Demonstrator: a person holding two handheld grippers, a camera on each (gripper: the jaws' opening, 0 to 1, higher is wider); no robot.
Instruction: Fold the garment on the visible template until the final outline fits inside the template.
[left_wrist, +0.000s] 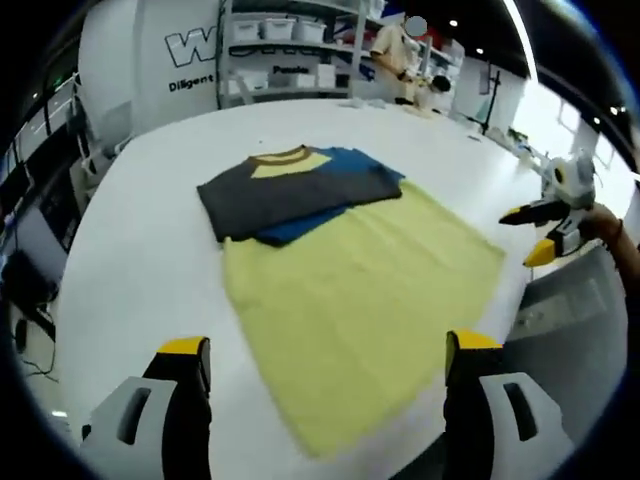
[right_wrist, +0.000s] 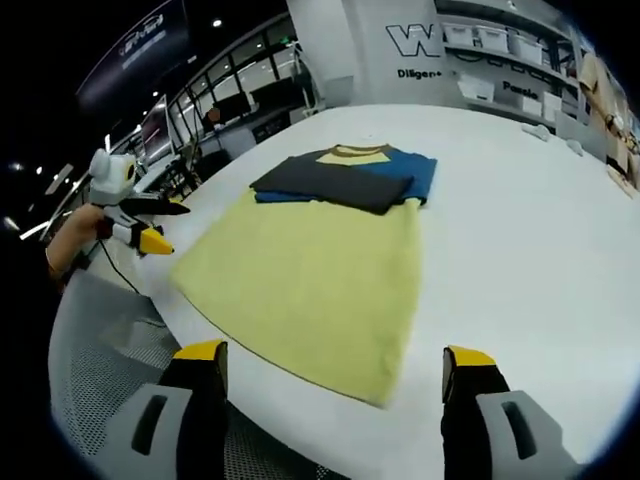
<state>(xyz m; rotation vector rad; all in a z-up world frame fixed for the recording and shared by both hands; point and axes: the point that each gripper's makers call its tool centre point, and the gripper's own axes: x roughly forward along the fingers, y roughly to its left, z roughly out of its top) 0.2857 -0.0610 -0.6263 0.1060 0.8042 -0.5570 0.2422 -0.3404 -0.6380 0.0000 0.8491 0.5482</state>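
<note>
Both tools gape over garment (left_wrist: 350, 270); folded sleeves hide its chest.

Yellow, grey and blue garment (left_wrist: 340, 270)

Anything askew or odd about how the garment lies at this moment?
Slightly. The garment has its dark sleeves folded across the top, but the yellow body's lower corner reaches the table edge. Both grippers are open and clear of it.

The left gripper (left_wrist: 325, 375) and the right gripper (right_wrist: 335, 380) both hovered near, yellow-tipped fingers (left_wrist: 183, 347) spread wide, holding nothing.
</note>
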